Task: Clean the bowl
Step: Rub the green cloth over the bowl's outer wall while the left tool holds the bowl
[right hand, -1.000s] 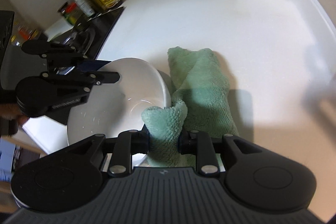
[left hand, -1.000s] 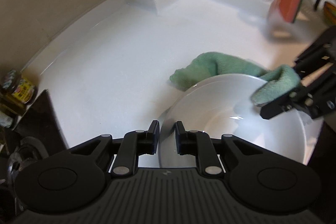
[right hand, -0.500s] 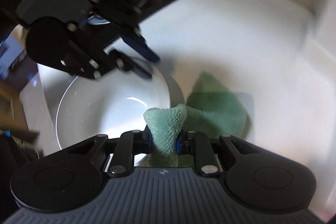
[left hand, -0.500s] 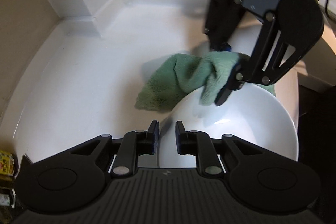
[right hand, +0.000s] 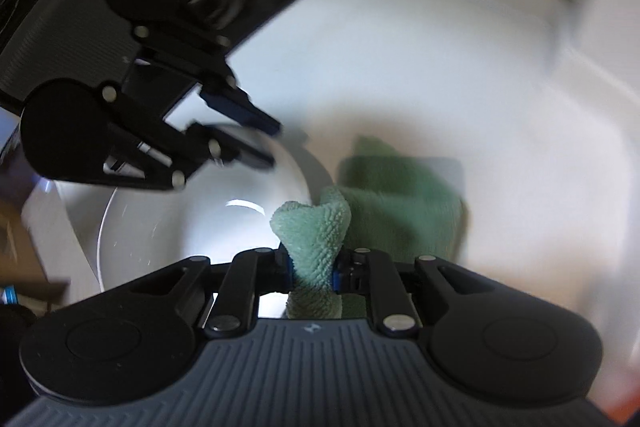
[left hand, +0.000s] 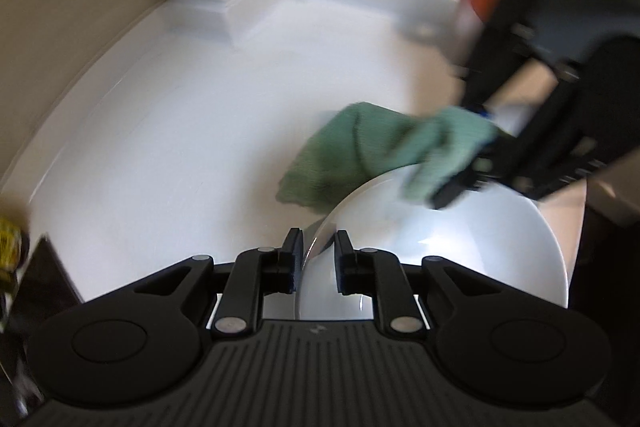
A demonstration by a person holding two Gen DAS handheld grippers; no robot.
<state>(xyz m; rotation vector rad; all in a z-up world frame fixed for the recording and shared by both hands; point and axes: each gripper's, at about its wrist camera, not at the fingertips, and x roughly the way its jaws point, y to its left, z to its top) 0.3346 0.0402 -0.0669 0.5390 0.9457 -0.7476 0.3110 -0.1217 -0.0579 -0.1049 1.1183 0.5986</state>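
Bowl pinned at its rim by the left tongs, cloth poised at the opposite rim in the right tongs.

The white bowl [left hand: 460, 251] sits tilted at lower right of the left wrist view, on the white table [left hand: 180, 147]. The left tongs [left hand: 316, 259] straddle its near rim, apparently clamped on it. The green cloth [right hand: 316, 239], pinched in the right tongs [right hand: 312, 273], hangs at the bowl's far edge, its tail trailing over the table. From the right tongs the bowl's hollow lies left and forward, so wiping likely means sweeping that way.
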